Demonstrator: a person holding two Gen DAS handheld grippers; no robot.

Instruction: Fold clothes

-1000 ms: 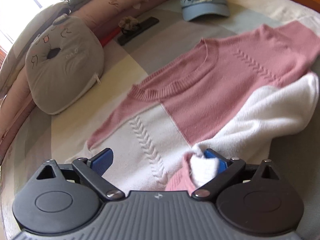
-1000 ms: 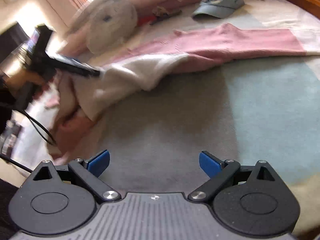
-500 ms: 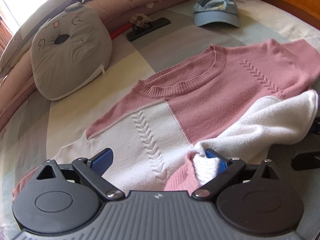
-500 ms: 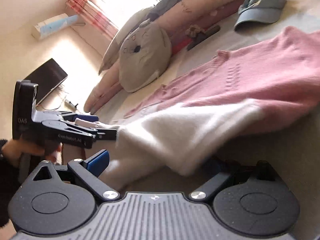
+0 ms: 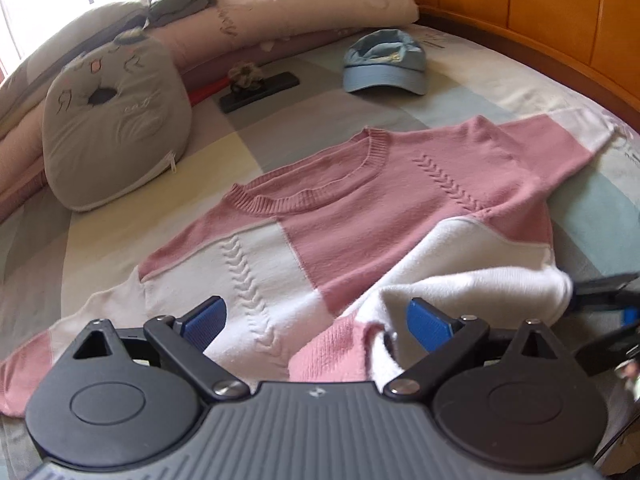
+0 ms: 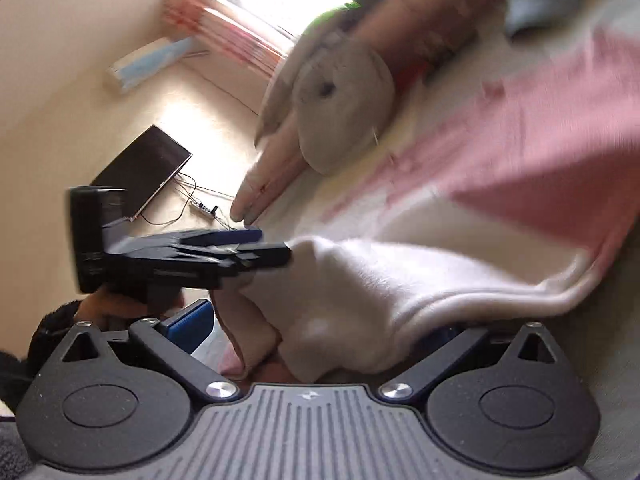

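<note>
With both grippers' jaws wide apart around the sweater's (image 5: 360, 216) bunched hem, the bottom fold awaited a firm pinch.

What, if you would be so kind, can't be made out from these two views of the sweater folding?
- Right wrist view: the right gripper's right jaw is buried under the sweater's white hem, so its grip is unclear.
- Right wrist view: motion blur smears the cat cushion and the cap.
- Left wrist view: the left gripper's body covers the sweater's near edge.
</note>
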